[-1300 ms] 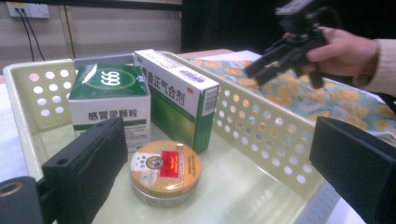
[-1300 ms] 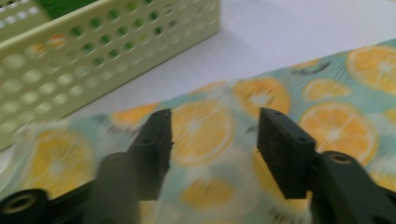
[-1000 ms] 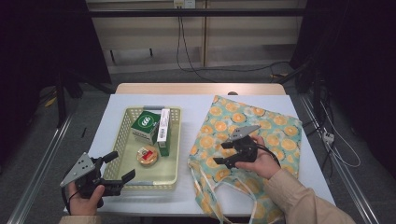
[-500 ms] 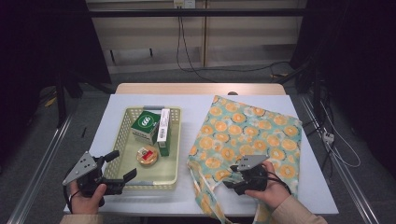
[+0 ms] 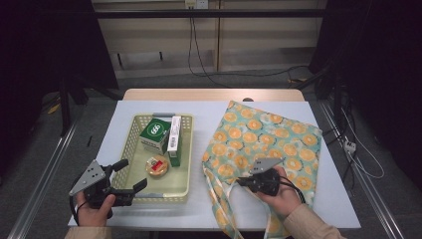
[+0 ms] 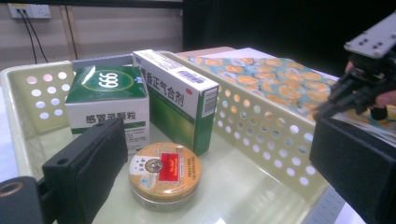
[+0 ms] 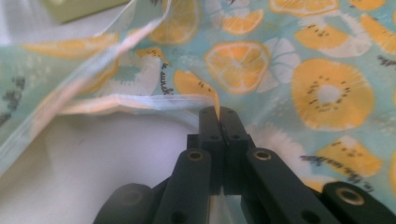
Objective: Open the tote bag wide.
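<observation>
Fruit-print tote bag (image 5: 268,144): light teal cloth with orange and lemon slices, lying flat on the right half of the white table. Mouth faces the near edge, one rim fold (image 7: 205,95) lifted slightly. Handles (image 5: 221,219) trail off the near edge, apparently.

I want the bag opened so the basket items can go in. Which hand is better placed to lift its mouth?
Right: the right gripper is already shut on the fruit-print bag at its opening edge. The left gripper hangs open at the basket.
</observation>
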`<state>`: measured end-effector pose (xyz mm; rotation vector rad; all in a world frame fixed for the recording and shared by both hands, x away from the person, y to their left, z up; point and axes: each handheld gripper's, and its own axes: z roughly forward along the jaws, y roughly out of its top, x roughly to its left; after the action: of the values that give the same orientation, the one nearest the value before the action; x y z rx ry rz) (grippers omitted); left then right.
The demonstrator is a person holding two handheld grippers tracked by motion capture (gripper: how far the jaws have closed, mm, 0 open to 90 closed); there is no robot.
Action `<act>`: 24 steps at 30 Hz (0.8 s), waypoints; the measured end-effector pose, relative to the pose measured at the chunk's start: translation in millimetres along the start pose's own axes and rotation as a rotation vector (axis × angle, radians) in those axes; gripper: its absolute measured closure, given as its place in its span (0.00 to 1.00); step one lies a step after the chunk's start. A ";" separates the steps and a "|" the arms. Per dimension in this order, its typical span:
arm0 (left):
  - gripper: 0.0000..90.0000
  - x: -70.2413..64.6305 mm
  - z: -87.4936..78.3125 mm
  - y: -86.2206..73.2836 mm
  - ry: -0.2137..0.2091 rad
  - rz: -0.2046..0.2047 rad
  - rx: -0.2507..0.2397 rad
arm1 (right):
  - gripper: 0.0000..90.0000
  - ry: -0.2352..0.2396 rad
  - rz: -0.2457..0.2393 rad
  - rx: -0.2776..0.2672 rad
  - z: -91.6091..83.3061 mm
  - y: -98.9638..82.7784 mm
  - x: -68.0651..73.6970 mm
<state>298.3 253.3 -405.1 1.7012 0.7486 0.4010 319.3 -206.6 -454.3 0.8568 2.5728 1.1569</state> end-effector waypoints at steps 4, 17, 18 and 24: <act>0.05 0.2 -1.3 0.2 -0.001 0.002 -0.003 | 1.00 -0.029 0.038 -0.017 8.4 19.0 -21.0; 0.05 -2.6 0.7 0.0 -0.016 0.008 0.000 | 1.00 -0.099 0.061 -0.001 39.0 52.1 -68.4; 0.05 -2.1 0.1 -0.1 -0.016 0.007 0.000 | 1.00 -0.111 0.043 0.013 40.5 52.1 -70.3; 0.05 -1.6 -1.3 -0.5 -0.012 0.006 0.000 | 1.00 -0.166 0.077 0.022 36.4 48.1 -97.4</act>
<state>296.2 253.3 -405.0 1.7047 0.7350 0.3945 433.4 -214.8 -449.3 1.0191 2.4420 1.0315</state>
